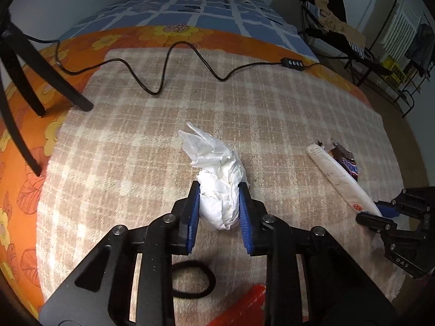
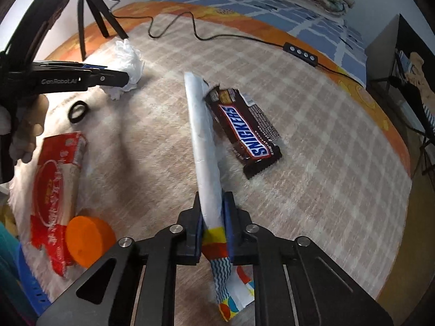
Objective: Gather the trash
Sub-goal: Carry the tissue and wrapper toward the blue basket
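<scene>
Lighting: your two views are evenly and fairly brightly lit, with a cool cast on the walls.

Glare: in your right wrist view the fluffy near-left edge of the blanket (image 2: 81,125) washes out to white, and the folded paper wrapper (image 2: 202,135) shines pale.

Shadows: soft only; a faint one lies under the crumpled tissue (image 1: 220,190) in your left wrist view.

Blur: your right wrist view is smeared, most around the red packet (image 2: 55,190) and orange lid (image 2: 87,240); your left wrist view is sharper.

Distortion: strong fisheye bending in both; the bed's edges curve, and dark vignette fills every corner.
</scene>
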`<state>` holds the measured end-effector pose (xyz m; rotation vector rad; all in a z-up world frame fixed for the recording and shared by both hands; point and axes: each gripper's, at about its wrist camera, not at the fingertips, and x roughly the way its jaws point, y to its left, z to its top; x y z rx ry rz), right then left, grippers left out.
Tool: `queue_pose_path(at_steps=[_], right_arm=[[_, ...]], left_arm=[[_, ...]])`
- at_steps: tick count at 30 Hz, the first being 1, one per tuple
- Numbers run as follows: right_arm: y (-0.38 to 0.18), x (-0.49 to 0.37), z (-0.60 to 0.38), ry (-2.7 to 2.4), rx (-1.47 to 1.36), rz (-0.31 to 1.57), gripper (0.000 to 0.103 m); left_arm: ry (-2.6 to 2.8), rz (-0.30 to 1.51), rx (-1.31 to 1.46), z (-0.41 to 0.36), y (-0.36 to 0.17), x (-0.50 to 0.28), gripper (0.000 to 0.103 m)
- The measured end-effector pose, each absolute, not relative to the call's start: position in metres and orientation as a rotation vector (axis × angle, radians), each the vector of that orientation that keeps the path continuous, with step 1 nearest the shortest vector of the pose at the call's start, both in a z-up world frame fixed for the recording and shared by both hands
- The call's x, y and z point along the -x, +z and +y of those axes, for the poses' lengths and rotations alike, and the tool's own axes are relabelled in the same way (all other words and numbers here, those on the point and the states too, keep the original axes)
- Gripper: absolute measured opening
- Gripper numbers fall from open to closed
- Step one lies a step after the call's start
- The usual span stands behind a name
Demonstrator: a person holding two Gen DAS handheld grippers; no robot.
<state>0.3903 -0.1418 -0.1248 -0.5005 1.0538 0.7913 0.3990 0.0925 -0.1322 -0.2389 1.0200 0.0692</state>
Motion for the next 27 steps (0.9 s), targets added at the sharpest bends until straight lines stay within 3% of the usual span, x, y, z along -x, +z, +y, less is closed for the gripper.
queue_pose_path(at_steps=[13, 27], right_arm=[[-0.078, -0.347, -0.157, 0.806, 0.361, 0.996, 0.008], [-0.036, -0.245, -0.198, 0.768, 0.259, 0.965, 0.008]], left_arm=[[0.065, 0.960, 0.205, 0.092, -0.083, -0.337, 0.025], [-0.021, 0.920, 0.191, 0.069, -0.031, -0.210, 0.025]])
